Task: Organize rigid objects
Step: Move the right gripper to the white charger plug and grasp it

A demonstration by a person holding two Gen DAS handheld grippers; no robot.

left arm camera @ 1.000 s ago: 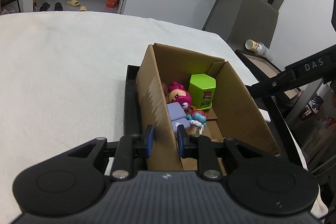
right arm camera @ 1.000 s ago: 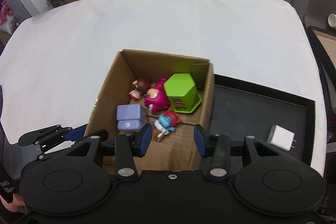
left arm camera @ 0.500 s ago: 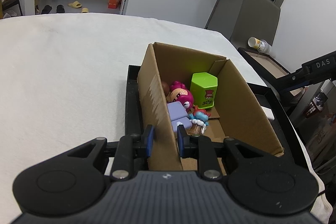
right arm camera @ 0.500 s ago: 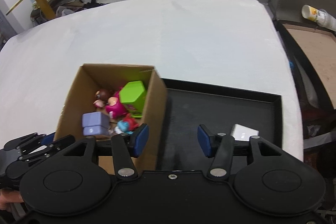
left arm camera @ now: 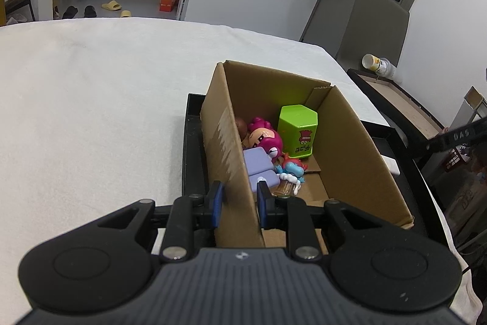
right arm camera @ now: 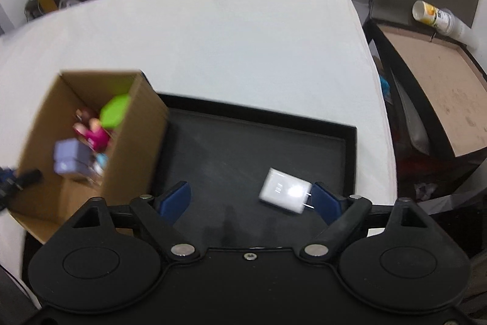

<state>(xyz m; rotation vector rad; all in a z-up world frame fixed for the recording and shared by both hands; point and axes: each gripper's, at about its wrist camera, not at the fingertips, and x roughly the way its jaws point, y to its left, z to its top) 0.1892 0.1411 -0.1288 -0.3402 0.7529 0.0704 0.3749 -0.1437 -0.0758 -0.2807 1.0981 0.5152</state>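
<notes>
A cardboard box point(left arm camera: 359, 148) stands on the left end of a black tray point(right arm camera: 243, 148). It holds a green hexagonal block point(left arm camera: 298, 130), a pink figure point(left arm camera: 264, 139), a lilac box point(left arm camera: 258, 166) and a small blue figure point(left arm camera: 292, 169). My left gripper point(left arm camera: 239, 204) is shut on the box's near left wall. My right gripper point(right arm camera: 251, 200) is open above the tray, with a white charger point(right arm camera: 284, 194) lying between its fingertips, near the right one. The box also shows in the right wrist view point(right arm camera: 134, 142), blurred.
The tray lies on a white cloth-covered table point(left arm camera: 91, 111). A chair with a board and a paper cup point(right arm camera: 435, 17) stands past the table's right edge. A dark jacket hangs on the far door.
My right gripper has swung right from over the box to over the tray and opened wider around the white charger. My left gripper keeps its hold on the box wall.
</notes>
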